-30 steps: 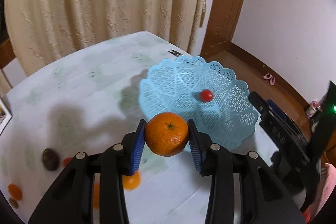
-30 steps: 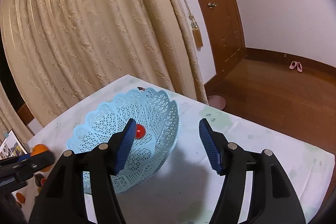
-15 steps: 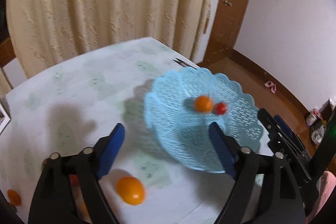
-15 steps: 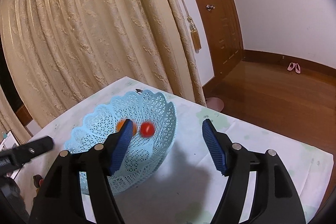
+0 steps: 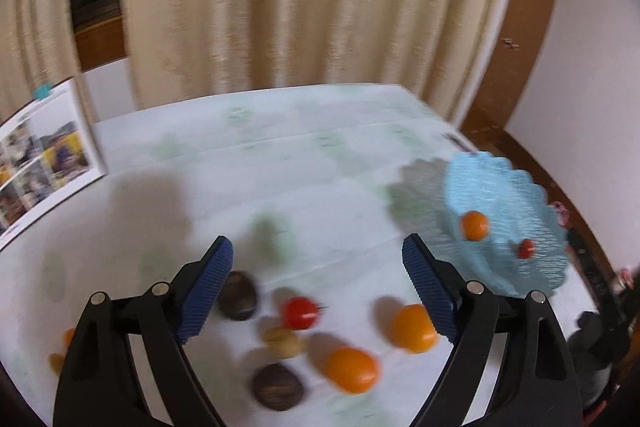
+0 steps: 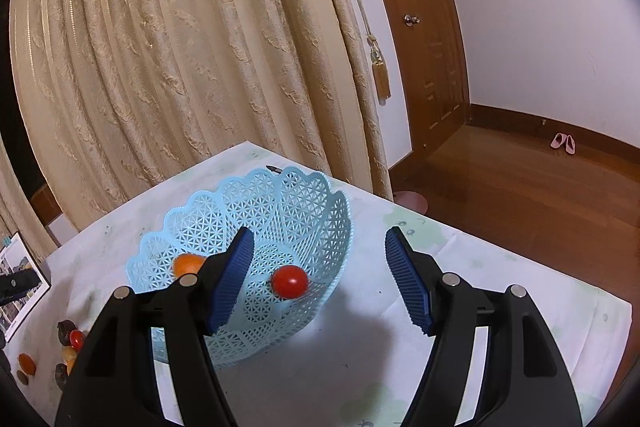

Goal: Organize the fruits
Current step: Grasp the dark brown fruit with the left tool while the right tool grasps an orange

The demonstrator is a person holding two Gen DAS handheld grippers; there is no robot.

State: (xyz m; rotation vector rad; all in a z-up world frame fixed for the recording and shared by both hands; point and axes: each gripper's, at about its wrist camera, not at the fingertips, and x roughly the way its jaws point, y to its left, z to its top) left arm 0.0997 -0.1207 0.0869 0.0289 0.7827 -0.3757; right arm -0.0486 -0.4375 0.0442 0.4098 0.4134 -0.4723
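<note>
A light blue lattice basket stands on the table and holds an orange and a red cherry tomato. In the left wrist view the basket is at the right with the same orange and tomato. My left gripper is open and empty above loose fruit: two oranges, a red tomato, a tan fruit and two dark brown fruits. My right gripper is open and empty over the basket's near side.
A photo booklet leans at the table's back left. Cream curtains hang behind the table. A wooden door and wooden floor lie to the right, past the table edge. More small fruits lie at the left.
My left gripper let the orange go into the basket, opened, and swung left to the loose fruit. My right gripper stayed open and shifted slightly.
</note>
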